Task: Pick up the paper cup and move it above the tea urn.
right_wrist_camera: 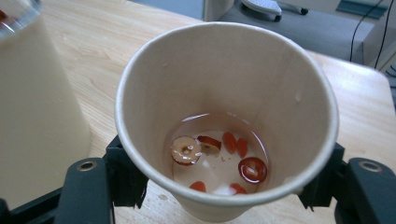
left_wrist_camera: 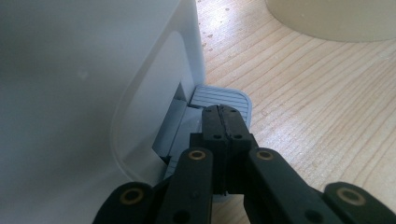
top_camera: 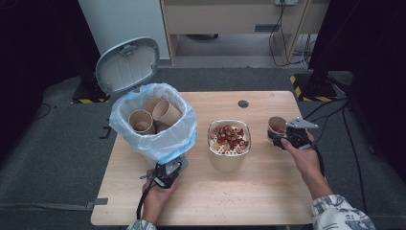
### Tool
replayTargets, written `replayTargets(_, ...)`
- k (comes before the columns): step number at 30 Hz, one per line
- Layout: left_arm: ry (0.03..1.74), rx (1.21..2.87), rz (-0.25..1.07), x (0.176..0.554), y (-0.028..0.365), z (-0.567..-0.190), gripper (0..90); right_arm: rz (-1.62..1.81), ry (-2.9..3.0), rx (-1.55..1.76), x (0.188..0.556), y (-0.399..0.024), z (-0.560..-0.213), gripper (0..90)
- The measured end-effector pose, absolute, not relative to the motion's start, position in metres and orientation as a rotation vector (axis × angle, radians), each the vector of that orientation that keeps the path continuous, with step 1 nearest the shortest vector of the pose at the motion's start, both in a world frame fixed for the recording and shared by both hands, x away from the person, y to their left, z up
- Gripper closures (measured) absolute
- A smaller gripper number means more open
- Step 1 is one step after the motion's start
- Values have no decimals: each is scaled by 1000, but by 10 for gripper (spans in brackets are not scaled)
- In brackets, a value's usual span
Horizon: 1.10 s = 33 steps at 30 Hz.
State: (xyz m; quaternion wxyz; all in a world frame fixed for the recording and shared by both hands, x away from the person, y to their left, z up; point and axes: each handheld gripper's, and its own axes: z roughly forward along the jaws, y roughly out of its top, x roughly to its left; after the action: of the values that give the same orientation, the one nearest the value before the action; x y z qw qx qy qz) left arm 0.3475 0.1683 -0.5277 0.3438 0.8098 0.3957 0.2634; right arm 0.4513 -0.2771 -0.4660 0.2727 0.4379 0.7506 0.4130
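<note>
On the wooden bench [top_camera: 249, 201] a lidded bin [top_camera: 158, 139] lined with a blue bag stands at the left, holding used cups. Its pedal [left_wrist_camera: 219, 99] lies under the clenched, empty left claw [left_wrist_camera: 223, 122]. Beside the strainer pot [top_camera: 229, 143], the right claw [top_camera: 277, 136] is grasping a paper cup [right_wrist_camera: 224, 116] of liquid and red fruit slices.

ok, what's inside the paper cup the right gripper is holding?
The paper cup holds a shallow pool of clear liquid with red berries and dried fruit slices in it. The near wall hides part of the bottom.
</note>
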Motion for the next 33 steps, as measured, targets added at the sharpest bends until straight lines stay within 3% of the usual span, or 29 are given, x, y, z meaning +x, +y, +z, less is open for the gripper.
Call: replayTargets(33,1025,2110,688,348,168,-527,892,1057,2071,978,460,-262,-386,326)
